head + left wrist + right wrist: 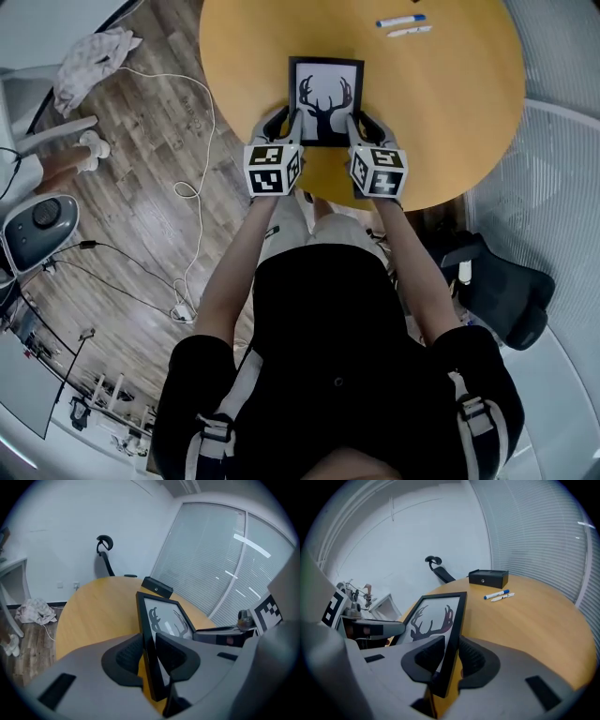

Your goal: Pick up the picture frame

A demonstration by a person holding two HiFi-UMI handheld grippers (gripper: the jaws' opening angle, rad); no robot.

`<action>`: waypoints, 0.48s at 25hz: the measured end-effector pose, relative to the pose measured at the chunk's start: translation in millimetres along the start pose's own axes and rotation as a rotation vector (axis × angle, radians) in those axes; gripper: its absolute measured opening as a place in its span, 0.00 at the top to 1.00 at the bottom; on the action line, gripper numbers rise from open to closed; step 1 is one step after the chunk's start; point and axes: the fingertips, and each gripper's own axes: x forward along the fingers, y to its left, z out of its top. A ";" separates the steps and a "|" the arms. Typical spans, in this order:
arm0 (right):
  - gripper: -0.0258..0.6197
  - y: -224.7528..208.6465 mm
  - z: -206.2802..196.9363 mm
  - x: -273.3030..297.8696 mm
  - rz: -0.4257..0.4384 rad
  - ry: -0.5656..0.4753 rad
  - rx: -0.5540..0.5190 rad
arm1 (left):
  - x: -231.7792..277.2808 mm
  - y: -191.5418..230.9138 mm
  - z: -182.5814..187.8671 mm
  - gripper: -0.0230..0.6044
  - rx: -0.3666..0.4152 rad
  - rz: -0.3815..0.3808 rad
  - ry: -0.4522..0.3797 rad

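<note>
The picture frame (325,98), black-edged with an antlered deer silhouette, is seen at upper centre of the head view, over the near part of the round wooden table (450,112). Its left edge is clamped between the jaws of the left gripper (286,124) and its right edge between those of the right gripper (361,127). Two markers (403,25) lie apart at the top right, and a black box (488,578) is seen beyond them.
</note>
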 end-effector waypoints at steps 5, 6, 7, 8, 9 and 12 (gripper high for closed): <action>0.80 -12.4 40.0 -39.6 -0.012 -0.110 -0.004 | -16.2 -36.4 42.6 0.82 0.054 -0.012 -0.089; 0.80 -13.0 49.7 -47.7 -0.015 -0.136 -0.008 | -21.3 -42.6 52.4 0.82 0.064 -0.013 -0.111; 0.80 -13.1 58.8 -55.8 -0.016 -0.162 -0.013 | -27.0 -48.5 61.6 0.82 0.072 -0.012 -0.134; 0.80 -12.8 66.7 -63.8 -0.015 -0.186 -0.018 | -33.1 -54.1 69.4 0.82 0.078 -0.008 -0.156; 0.80 -12.1 73.4 -71.3 -0.013 -0.207 -0.024 | -39.3 -59.3 75.9 0.82 0.084 -0.002 -0.177; 0.81 -7.6 90.3 -91.9 0.002 -0.266 -0.051 | -58.8 -71.9 91.5 0.82 0.097 0.014 -0.237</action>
